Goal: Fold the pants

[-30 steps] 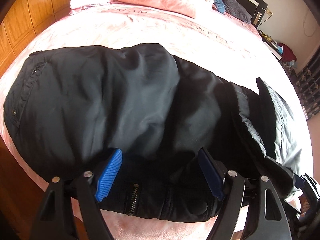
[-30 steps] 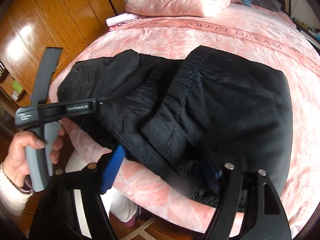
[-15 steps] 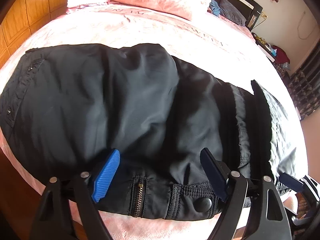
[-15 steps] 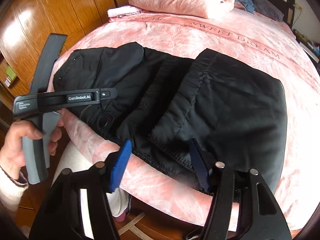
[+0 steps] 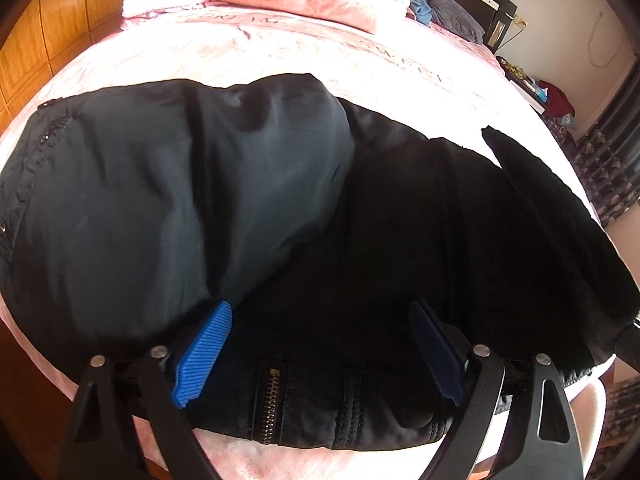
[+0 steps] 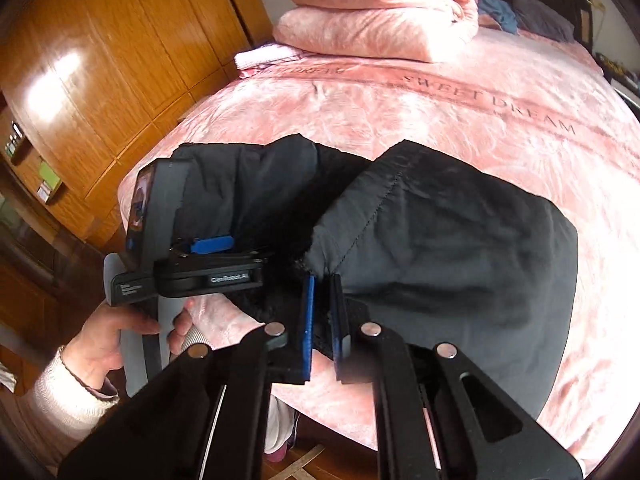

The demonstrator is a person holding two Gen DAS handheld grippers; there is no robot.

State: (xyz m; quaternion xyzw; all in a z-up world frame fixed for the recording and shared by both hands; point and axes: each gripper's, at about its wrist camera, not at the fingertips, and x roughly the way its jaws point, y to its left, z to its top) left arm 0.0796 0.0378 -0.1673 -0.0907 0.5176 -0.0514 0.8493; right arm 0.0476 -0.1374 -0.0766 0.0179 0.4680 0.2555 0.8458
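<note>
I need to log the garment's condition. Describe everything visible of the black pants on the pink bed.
The black pants are of smooth, slightly shiny woven fabric, folded and rumpled across the near edge of the pink bedspread. A metal zipper, stitched hems and snaps show. The right gripper is shut on a hem corner; the left gripper, jaws opening, straddles the waistband.

The black pants (image 5: 192,216) lie partly folded across the near edge of a pink bed (image 6: 460,96), the cloth smooth and faintly shiny. The waistband faces the near side, with a metal zipper (image 5: 269,400) showing at the fly. A leg end with a stitched hem (image 6: 376,208) is doubled back over the rest, its corner raised off the bedcover
</note>
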